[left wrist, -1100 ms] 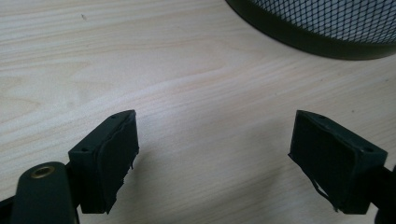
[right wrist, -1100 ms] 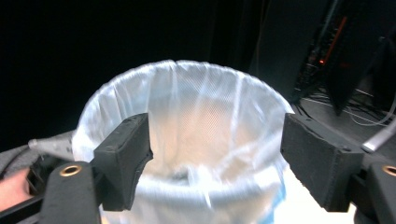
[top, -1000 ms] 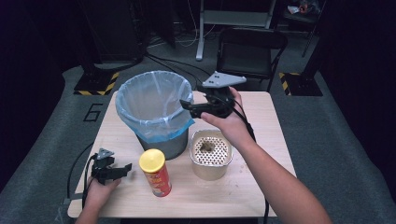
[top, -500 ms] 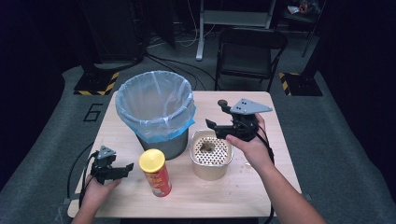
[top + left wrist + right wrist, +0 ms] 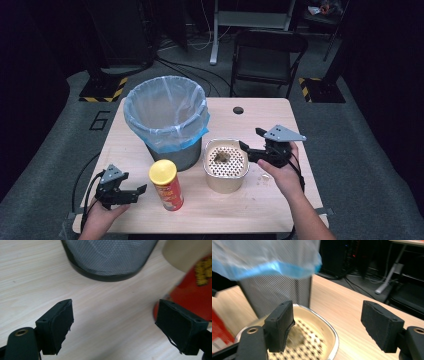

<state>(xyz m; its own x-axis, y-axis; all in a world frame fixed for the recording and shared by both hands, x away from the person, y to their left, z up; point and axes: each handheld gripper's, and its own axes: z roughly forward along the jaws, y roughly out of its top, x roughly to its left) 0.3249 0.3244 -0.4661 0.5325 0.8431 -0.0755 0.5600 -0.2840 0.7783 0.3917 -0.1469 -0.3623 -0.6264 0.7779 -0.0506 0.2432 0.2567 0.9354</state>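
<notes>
floor marking: a large digit "6" [image 5: 100,120] is showing on the grey floor, left of the table, near the yellow-and-black striped plate | red can [image 5: 166,185]: yellow print is showing on it in the left gripper view, too blurred to read | other text: none is reading legibly

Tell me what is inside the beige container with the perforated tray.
A brownish clump lies on the perforated tray of the beige container. Anything beneath that tray is covered and cannot be seen.
</notes>
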